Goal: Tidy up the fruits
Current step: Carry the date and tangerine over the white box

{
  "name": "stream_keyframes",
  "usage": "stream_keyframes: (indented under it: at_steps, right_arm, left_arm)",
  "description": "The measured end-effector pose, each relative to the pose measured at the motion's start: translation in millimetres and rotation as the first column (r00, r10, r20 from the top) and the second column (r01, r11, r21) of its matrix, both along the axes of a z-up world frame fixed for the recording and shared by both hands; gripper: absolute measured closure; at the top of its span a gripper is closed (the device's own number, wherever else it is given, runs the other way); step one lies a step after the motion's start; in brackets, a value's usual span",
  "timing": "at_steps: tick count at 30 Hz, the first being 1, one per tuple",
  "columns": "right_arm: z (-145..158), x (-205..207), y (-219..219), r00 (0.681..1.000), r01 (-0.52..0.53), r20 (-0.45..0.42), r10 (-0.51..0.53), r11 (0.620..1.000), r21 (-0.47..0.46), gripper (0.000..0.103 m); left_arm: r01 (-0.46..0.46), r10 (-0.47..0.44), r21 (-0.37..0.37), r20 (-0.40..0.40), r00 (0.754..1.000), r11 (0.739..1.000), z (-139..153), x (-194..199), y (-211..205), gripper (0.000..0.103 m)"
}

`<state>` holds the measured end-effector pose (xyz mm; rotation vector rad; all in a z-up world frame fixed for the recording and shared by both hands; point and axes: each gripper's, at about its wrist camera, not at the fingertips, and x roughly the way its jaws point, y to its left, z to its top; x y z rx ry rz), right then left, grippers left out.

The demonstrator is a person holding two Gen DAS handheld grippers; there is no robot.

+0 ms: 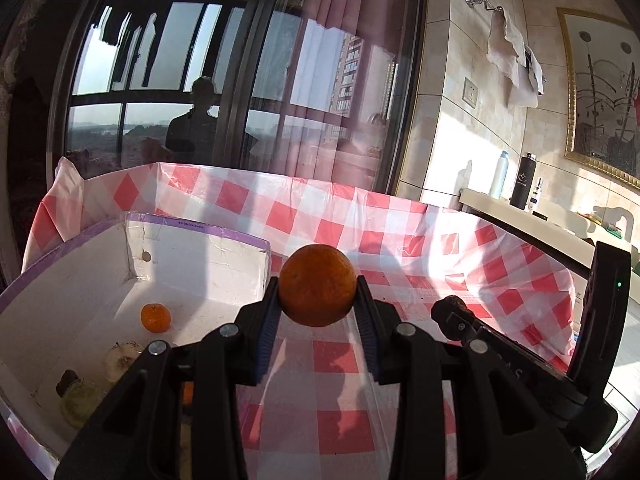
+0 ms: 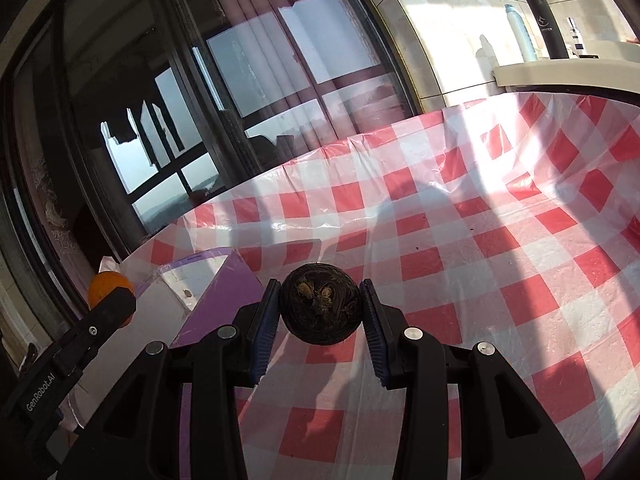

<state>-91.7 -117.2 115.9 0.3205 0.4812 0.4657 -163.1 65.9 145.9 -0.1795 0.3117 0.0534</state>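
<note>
My left gripper [image 1: 317, 307] is shut on a large orange [image 1: 317, 285] and holds it above the checked cloth, just right of a white box with purple rim [image 1: 200, 227]. Inside the box lie a small mandarin [image 1: 155, 317], a pale round fruit [image 1: 120, 360] and a pale fruit with a dark stem [image 1: 78, 400]. My right gripper [image 2: 320, 312] is shut on a dark brown round fruit [image 2: 320, 309] above the cloth. The orange [image 2: 105, 284] and left gripper body [image 2: 72, 356] show at the left of the right wrist view, over the box [image 2: 224, 300].
A red and white checked plastic cloth [image 1: 340, 360] covers the table and rises at its far edge. A dark window stands behind. A shelf [image 1: 520, 216] at the right carries a white bottle [image 1: 499, 176] and a black bottle [image 1: 524, 182].
</note>
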Motion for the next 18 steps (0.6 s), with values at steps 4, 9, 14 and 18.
stream_keyframes:
  at_steps: [4, 9, 14, 18]
  right_arm:
    - [10.6, -12.6, 37.1, 0.995, -0.090, 0.039, 0.091, 0.995, -0.034, 0.064]
    - [15.5, -20.6, 81.8, 0.982, -0.178, 0.052, 0.182, 0.981, -0.071, 0.064]
    - [16.1, -25.0, 126.3, 0.965, -0.251, 0.043, 0.259, 0.958, -0.139, 0.063]
    - [18.4, -28.2, 159.7, 0.948, -0.301, 0.036, 0.315, 0.930, -0.209, 0.063]
  left_arm:
    - [-0.077, 0.077, 0.021, -0.020, 0.997, 0.997, 7.1, -6.8, 30.8, 0.067]
    - [-0.177, 0.180, 0.041, -0.061, 0.982, 0.983, 4.1, -16.5, 72.6, 0.067]
    - [-0.265, 0.272, 0.070, -0.138, 0.952, 0.962, -6.2, -18.7, 113.3, 0.067]
    - [-0.311, 0.311, 0.033, -0.213, 0.926, 0.950, -18.3, -16.9, 149.0, 0.067]
